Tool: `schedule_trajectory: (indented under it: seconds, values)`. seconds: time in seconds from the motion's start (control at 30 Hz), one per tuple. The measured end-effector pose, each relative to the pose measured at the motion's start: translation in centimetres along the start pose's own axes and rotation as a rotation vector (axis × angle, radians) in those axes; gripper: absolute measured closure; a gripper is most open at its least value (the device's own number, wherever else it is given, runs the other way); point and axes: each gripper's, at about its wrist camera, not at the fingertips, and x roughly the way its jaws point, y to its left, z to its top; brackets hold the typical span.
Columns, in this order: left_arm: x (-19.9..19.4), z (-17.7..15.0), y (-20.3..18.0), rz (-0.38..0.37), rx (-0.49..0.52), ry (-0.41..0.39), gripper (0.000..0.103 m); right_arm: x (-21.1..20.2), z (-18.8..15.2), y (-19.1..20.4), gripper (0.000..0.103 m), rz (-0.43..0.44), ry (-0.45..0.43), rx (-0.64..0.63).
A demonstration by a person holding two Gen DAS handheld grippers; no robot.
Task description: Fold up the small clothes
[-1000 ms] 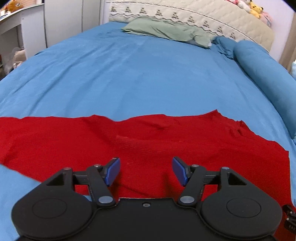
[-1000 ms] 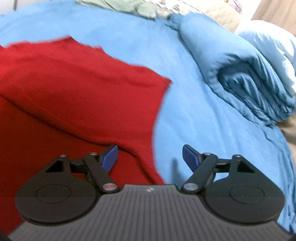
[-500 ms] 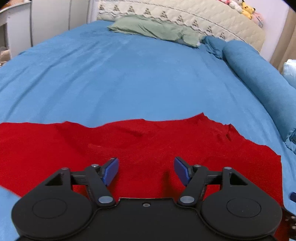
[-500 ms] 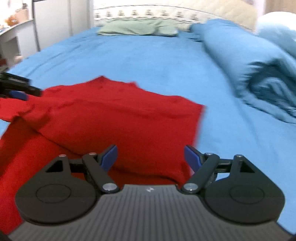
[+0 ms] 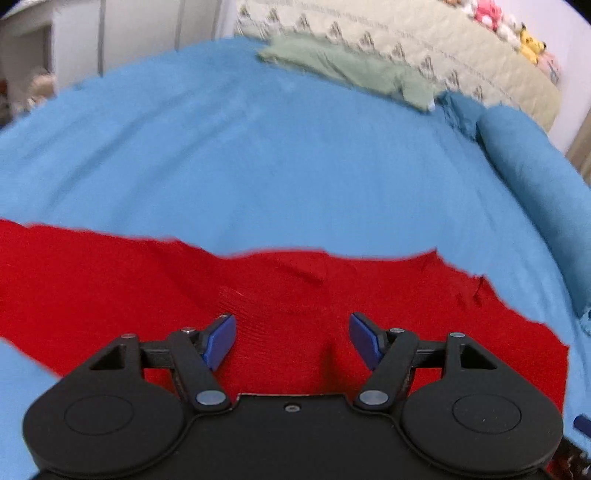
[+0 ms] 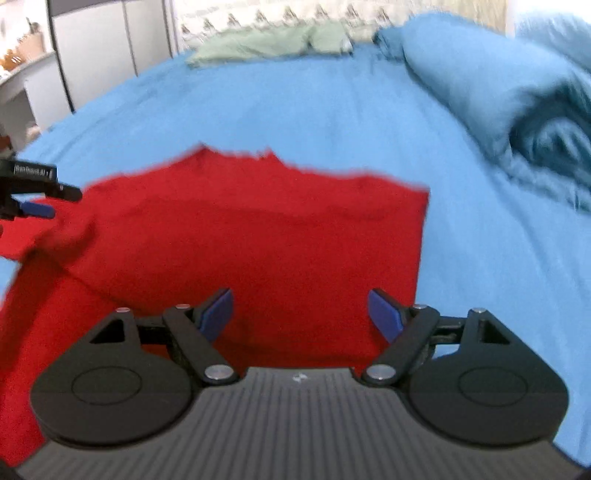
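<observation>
A red knitted garment [image 5: 147, 288] lies spread flat across the blue bed sheet [image 5: 258, 166]. My left gripper [image 5: 291, 326] hovers over the garment's near part, open, with nothing between its blue pads. In the right wrist view the red garment [image 6: 258, 240] shows a folded upper layer lying over a lower layer at the left. My right gripper [image 6: 300, 301] stands open above the garment's right part, its jaws wide and empty. The left gripper's fingertip [image 6: 37, 210] shows at the left edge, just above the cloth.
A green cloth [image 5: 343, 70] lies at the head of the bed under a beige quilted headboard [image 5: 406, 33] with plush toys [image 5: 528, 40]. A rolled blue duvet [image 6: 498, 85] runs along the right side. White cabinets [image 6: 103, 55] stand to the left.
The right wrist view has swung from the garment's right edge and duvet to face the garment squarely, from higher up. Both grippers' jaws stand slightly wider. The left view has tilted a little.
</observation>
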Motion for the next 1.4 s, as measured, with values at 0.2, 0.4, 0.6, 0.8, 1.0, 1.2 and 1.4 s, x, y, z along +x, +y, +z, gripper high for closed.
schedule_trajectory:
  seconds: [0.2,0.4,0.6,0.8,1.0,1.2,1.4]
  values:
    - [-11.4,2.0,2.1,0.076,-0.025,-0.133,0.016,-6.3,6.1,4.2,0.0,0.049,-0.093,0.009]
    - [-18.5,3.3,7.8,0.172,-0.149,-0.209,0.0,-10.8,10.1,10.9,0.0,0.129,-0.09,-0.005]
    - [-16.2,1.9,17.5,0.227,-0.341,-0.17,0.0,-9.7,9.7,18.7,0.0,0.194,-0.039,-0.063]
    - [-9.5,1.0,27.9,0.241,-0.512,-0.139,0.018,-4.8,7.7,24.3,0.0,0.179,0.014,-0.052]
    - [-4.7,-0.3,33.1,0.254,-0.619,-0.118,0.04,-0.3,5.7,28.0,0.0,0.16,0.042,-0.062]
    - [-4.0,-0.2,34.2,0.283,-0.593,-0.183,0.052,2.2,4.5,29.9,0.0,0.163,0.055,-0.092]
    - [-3.4,0.6,35.1,0.327,-0.588,-0.176,0.098,2.9,4.4,29.9,0.0,0.153,0.047,-0.084]
